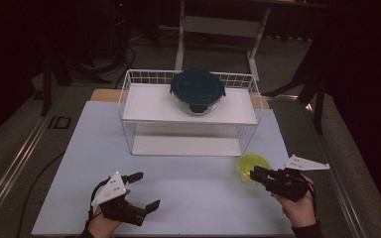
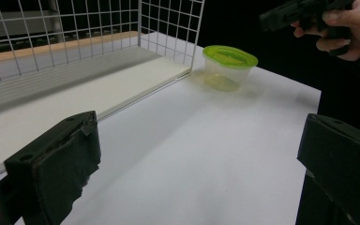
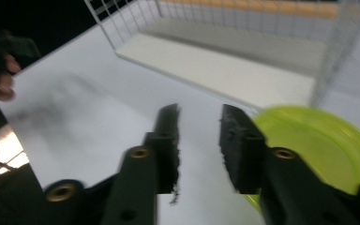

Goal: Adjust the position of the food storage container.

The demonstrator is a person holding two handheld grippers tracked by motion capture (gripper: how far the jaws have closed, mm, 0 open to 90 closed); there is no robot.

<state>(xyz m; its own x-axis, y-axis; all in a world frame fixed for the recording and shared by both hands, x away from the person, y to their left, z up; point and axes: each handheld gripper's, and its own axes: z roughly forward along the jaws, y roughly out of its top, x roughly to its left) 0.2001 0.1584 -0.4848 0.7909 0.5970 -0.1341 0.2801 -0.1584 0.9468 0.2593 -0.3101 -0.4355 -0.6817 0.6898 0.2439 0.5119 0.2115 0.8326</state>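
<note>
A small clear tub with a lime-green lid (image 1: 249, 162) (image 2: 228, 63) (image 3: 318, 140) stands on the pale table, just off the right front corner of a white wire rack (image 1: 127, 94). My right gripper (image 1: 256, 174) (image 3: 199, 115) is at the tub's near side, its tips over the lid's edge. Its jaws stand narrowly apart with nothing between them, and the lid lies beside and under the right jaw. The right gripper (image 2: 281, 16) hangs above and right of the tub in the left gripper view. Near the front left, my left gripper (image 1: 146, 189) (image 2: 197, 164) rests wide open and empty.
A round glass container with a dark teal clip lid (image 1: 197, 89) sits on the rack's upper shelf. The lower shelf (image 2: 98, 89) (image 3: 225, 70) is bare. The table's right edge (image 1: 287, 163) runs close beside the tub, with dark floor beyond.
</note>
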